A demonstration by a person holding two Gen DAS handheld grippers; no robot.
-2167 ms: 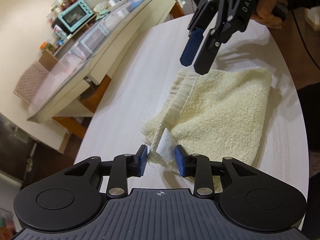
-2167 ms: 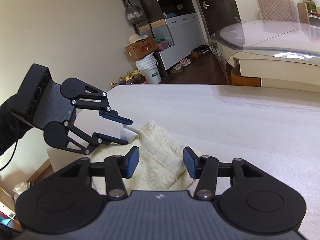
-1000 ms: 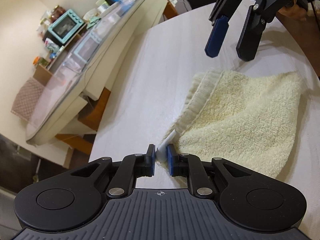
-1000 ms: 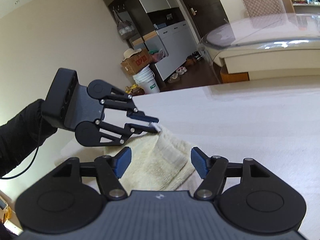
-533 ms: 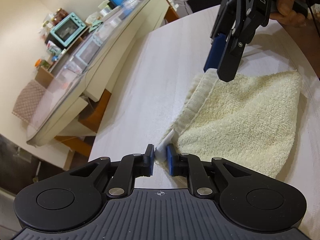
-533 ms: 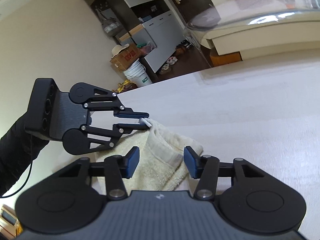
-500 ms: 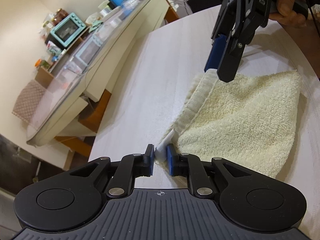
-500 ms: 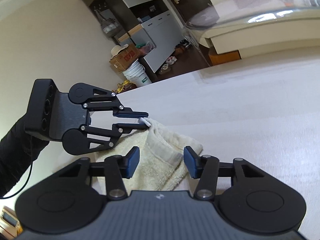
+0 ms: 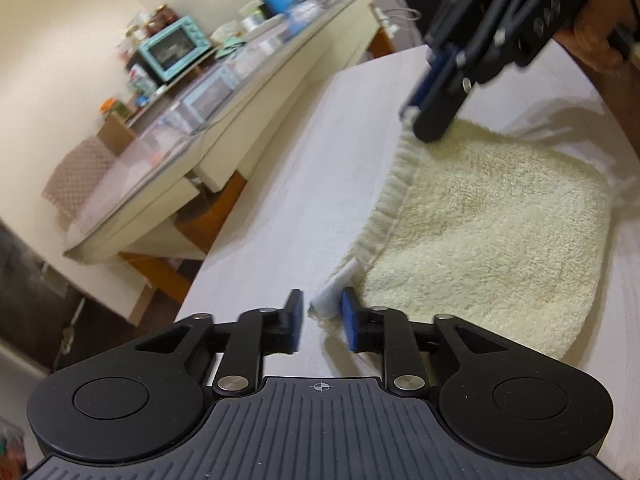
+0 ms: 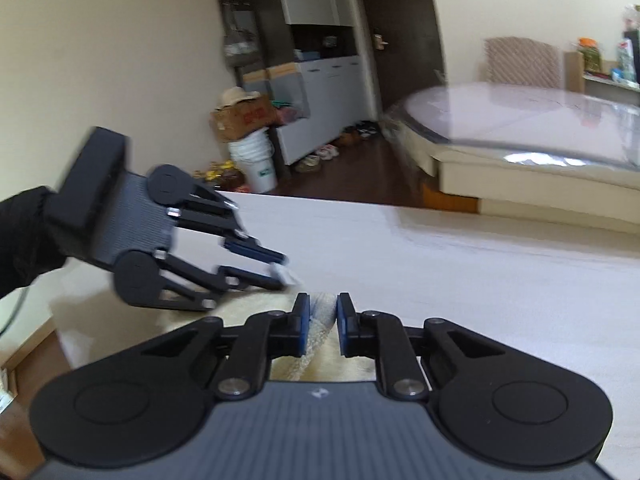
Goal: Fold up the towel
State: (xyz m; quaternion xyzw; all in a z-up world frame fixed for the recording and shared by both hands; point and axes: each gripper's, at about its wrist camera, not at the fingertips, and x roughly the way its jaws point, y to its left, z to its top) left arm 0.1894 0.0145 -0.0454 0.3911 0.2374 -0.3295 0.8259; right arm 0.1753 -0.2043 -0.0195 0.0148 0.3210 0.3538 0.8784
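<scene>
Your folded cream towel [image 9: 484,240] lies flat on the pale tabletop [image 9: 288,208], its fringed hem facing the far side and a white tag [image 9: 334,294] sticking out at the near corner.

Your left gripper [image 9: 320,320] slopes down toward that near corner. Its jaws are opening: the tag sits between the blue pads [image 9: 349,320], resting against the right one and clear of the left, so nothing is clamped there.

Your right gripper [image 10: 323,322] also slopes downward, at the opposite hem corner. Its jaws are closing, and a bunch of the towel's edge fills the narrow gap between the pads, gripped on both sides. From the left wrist camera you see it [image 9: 420,116] reaching in from the upper right, tips at the hem, your bare right hand [image 9: 596,28] behind it. Your left arm shows a black sleeve [image 10: 24,236].

Count: one towel, one tag, two grippers, one table in use. A second, glass-topped table [image 10: 520,120] stands well apart.
</scene>
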